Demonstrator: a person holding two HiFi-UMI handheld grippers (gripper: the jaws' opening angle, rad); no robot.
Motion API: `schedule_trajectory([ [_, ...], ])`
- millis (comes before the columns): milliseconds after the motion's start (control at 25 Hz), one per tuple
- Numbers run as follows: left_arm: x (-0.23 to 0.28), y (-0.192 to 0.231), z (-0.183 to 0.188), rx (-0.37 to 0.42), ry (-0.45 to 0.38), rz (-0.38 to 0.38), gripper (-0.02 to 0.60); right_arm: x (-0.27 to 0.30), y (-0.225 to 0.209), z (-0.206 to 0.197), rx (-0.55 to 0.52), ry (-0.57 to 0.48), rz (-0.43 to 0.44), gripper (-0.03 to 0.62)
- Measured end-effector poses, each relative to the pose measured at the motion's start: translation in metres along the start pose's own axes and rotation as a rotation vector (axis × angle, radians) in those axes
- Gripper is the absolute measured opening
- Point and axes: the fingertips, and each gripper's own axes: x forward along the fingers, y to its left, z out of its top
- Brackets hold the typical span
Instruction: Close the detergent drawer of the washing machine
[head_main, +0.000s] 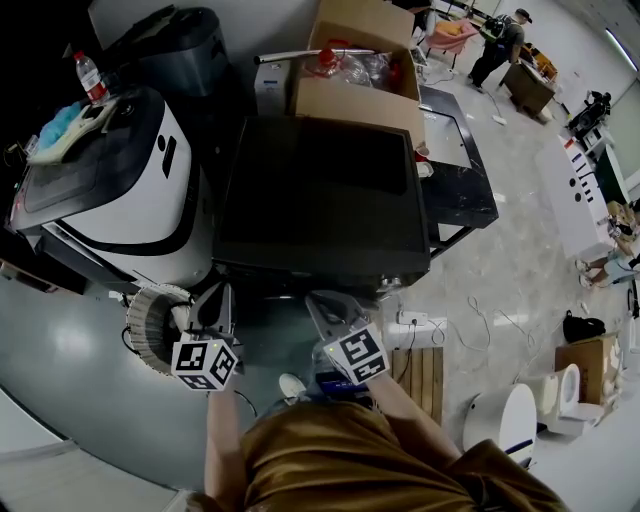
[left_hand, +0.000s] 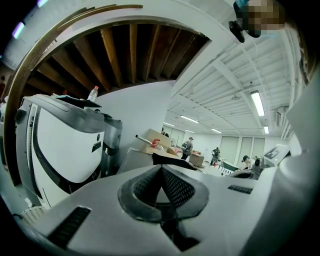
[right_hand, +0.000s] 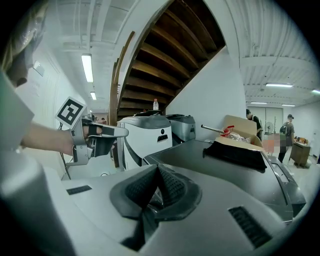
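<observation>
Our left gripper (left_hand: 161, 172) has its jaws together, holding nothing. The dark washer (head_main: 320, 190) stands ahead; its drawer, on a front we can't see, is likely stiff, light plastic, best pushed flat on its face. Our right gripper (right_hand: 157, 172) is likewise closed, empty. No writing is readable

Head view: heavy fisheye, black vignette in corners, straight edges bowed. Black top of washing machine (head_main: 325, 195) underexposed, little detail. Glossy floor (head_main: 75, 345) carries soft glare patches. Room brighter far right.

Left gripper view: ceiling strip lights (left_hand: 257, 102) clipped, white ceiling near blowout. Left gripper (left_hand: 161, 172) close to lens, soft. Mosaic patch top right.

Right gripper view: strip light (right_hand: 87, 67) clipped, stair underside (right_hand: 165, 55) in deep shadow. Right gripper (right_hand: 157, 172) soft in foreground, background sharper. Black rim round both gripper views.
</observation>
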Motion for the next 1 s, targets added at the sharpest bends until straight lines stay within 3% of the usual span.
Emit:
schedule_trajectory([
  [1000,0.001,-0.002,-0.008,-0.009,0.015,0.008,0.025,-0.006,-0.009,-0.005,-0.001,0.013,-0.006,0.012],
])
